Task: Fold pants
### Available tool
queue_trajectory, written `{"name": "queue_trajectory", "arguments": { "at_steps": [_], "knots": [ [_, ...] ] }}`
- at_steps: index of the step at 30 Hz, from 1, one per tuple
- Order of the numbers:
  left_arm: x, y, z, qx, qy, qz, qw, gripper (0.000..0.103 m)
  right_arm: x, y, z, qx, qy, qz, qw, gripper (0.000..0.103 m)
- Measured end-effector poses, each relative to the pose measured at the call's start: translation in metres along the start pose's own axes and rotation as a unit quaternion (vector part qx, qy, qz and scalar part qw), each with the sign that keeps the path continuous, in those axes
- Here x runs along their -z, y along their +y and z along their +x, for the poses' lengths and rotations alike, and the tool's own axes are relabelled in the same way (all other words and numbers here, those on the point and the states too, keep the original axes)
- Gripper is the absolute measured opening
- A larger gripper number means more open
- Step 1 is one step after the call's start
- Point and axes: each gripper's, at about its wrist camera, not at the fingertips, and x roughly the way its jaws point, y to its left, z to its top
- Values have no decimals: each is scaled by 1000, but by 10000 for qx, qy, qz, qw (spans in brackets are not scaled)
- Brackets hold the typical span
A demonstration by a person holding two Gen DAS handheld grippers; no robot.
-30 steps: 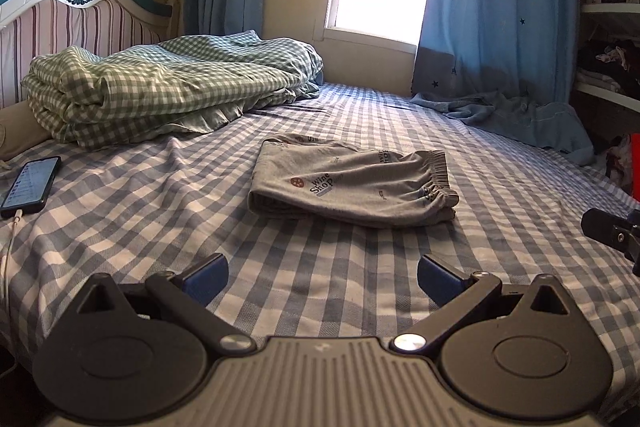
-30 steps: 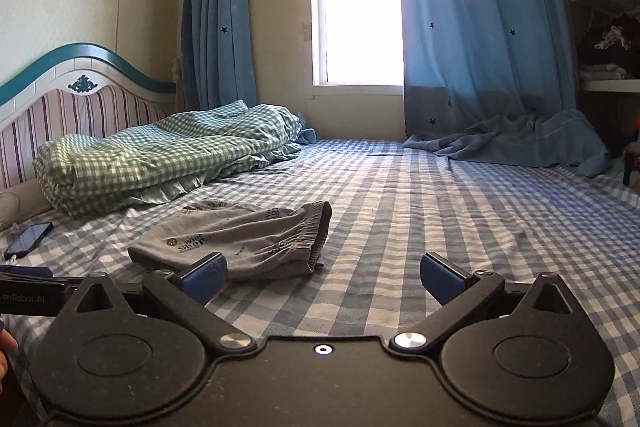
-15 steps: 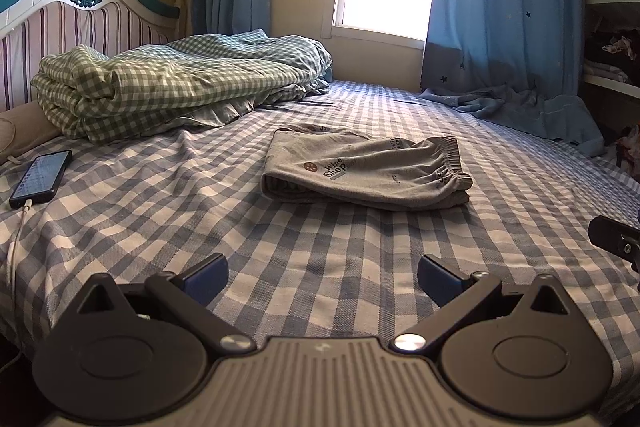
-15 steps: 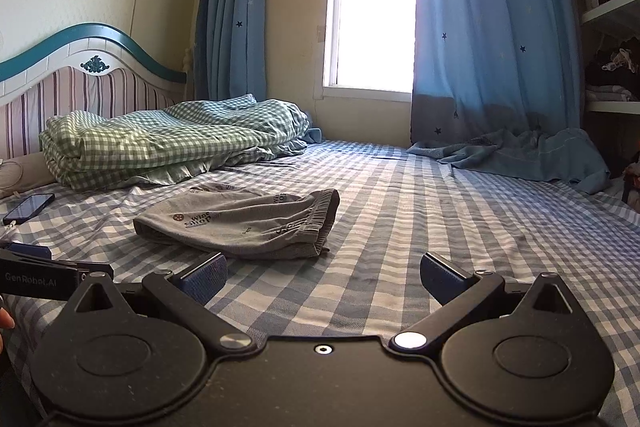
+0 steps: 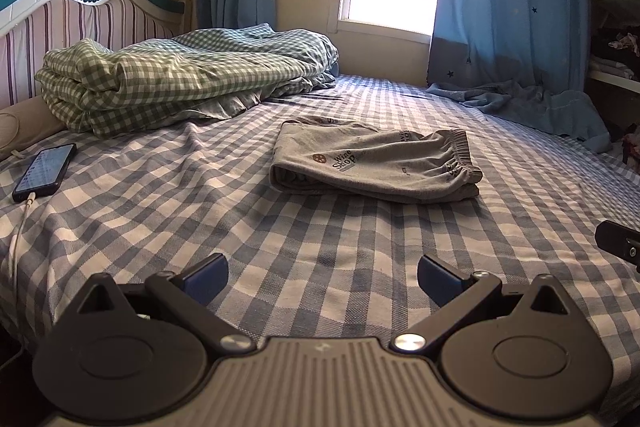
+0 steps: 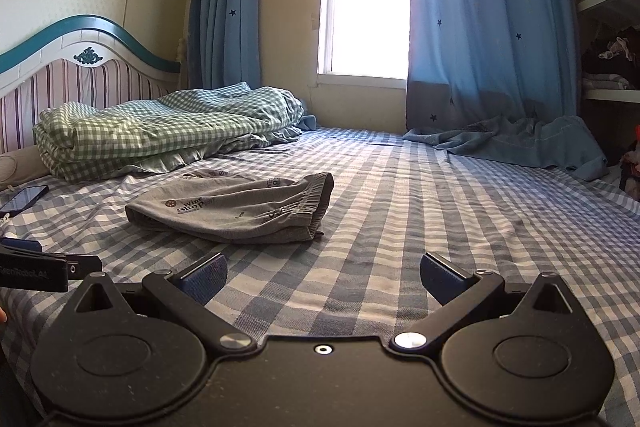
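Grey pants (image 5: 372, 163) lie folded into a compact rectangle on the blue checked bed sheet (image 5: 200, 211), elastic waistband to the right. The right wrist view shows the same pants (image 6: 236, 207) left of centre. My left gripper (image 5: 322, 277) hovers open over the sheet near the bed's front edge, well short of the pants, nothing between its fingers. My right gripper (image 6: 324, 277) is open too and holds nothing, to the right of the pants. A piece of the left gripper's body (image 6: 36, 267) shows at the left edge of the right wrist view.
A folded green checked quilt (image 5: 176, 79) lies by the striped headboard (image 5: 72, 23). A phone (image 5: 44, 171) on a white cable rests at the left. Blue curtains (image 5: 512, 7) spill onto the far right of the bed. Shelves (image 6: 608, 39) stand at right.
Both grippers have drawn back and tilted up slightly, so the pants sit a little farther and higher in both views. The pants have not moved. Both grippers stay open.
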Motion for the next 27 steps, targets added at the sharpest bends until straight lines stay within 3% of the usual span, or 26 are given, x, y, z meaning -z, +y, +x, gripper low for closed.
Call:
{"name": "queue_trajectory", "arguments": {
  "at_steps": [27],
  "knots": [
    [1, 2, 2, -53, 95, -23, 9999, 103, 4, -2, 5, 52, 101, 69, 9999, 102]
  ]
}}
